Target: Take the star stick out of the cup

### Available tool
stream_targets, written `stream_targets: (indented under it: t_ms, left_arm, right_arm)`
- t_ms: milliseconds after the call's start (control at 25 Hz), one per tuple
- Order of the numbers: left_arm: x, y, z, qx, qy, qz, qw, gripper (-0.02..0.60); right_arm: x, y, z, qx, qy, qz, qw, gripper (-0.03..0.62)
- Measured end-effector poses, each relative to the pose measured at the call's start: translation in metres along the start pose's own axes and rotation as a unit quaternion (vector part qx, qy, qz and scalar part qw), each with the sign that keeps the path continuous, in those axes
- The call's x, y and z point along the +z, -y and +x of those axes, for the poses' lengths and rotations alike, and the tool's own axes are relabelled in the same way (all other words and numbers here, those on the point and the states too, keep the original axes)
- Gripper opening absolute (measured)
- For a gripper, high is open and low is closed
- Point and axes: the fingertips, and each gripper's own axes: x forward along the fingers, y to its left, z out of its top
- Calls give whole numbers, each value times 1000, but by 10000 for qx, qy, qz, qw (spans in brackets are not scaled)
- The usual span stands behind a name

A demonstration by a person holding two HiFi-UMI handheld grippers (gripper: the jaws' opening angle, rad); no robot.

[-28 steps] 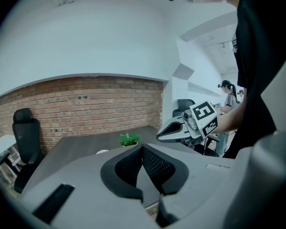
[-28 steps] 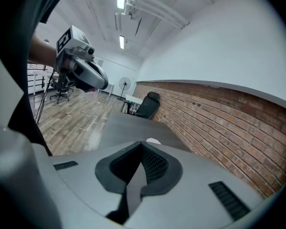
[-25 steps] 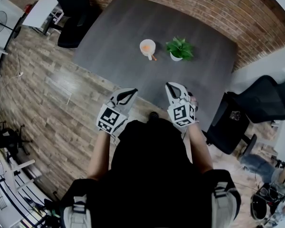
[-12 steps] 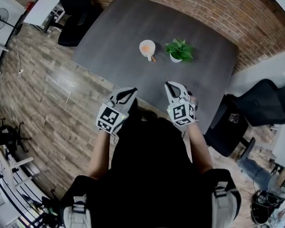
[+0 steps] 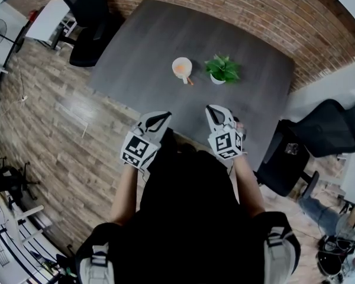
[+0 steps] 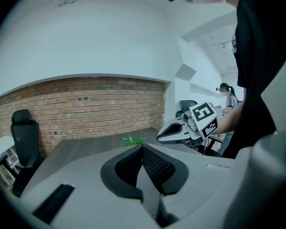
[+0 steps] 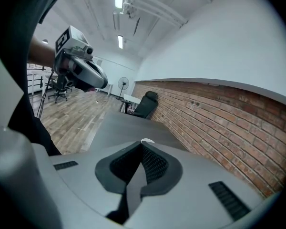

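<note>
A white cup (image 5: 181, 67) stands near the middle of the dark grey table (image 5: 142, 46). Something orange lies in it, and a thin orange stick (image 5: 190, 80) pokes over its near rim; its star is too small to make out. My left gripper (image 5: 164, 115) and right gripper (image 5: 215, 108) hover at the table's near edge, well short of the cup, both shut and holding nothing. In the left gripper view the jaws (image 6: 142, 147) meet at their tips. The right gripper view shows the jaws (image 7: 141, 143) closed, with the cup's rim (image 7: 147, 140) just past them.
A small green plant (image 5: 222, 68) in a white pot stands right of the cup, also seen as the plant (image 6: 133, 140) over the left jaws. Black office chairs (image 5: 86, 16) stand at the far left and a chair (image 5: 319, 126) at the right. A brick wall (image 5: 254, 7) runs behind the table.
The head view has shifted a little, so the table and cup sit slightly lower in the picture. Both grippers keep the same shut pose at the near edge.
</note>
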Motion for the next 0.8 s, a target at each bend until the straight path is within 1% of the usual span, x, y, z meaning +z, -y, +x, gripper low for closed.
stream_targets:
  t_ms: [120, 240, 480, 800]
  left_arm:
    - [0, -9, 4, -56, -31, -43, 10000, 2]
    - [-1, -18, 7, -118, -39, 10, 9999, 2]
    - [1, -50, 9, -131, -53, -23, 9999, 2]
    - [-2, -83, 20, -282, -134, -46, 9995, 2]
  right_arm:
    - [3, 6, 10, -45, -14, -19, 10000, 0]
    - [4, 8, 20, -40, -54, -6, 10000, 0]
    - [13, 11, 44, 7, -84, 47, 10000, 0]
    - [14, 14, 72, 57, -278, 139, 9995, 0]
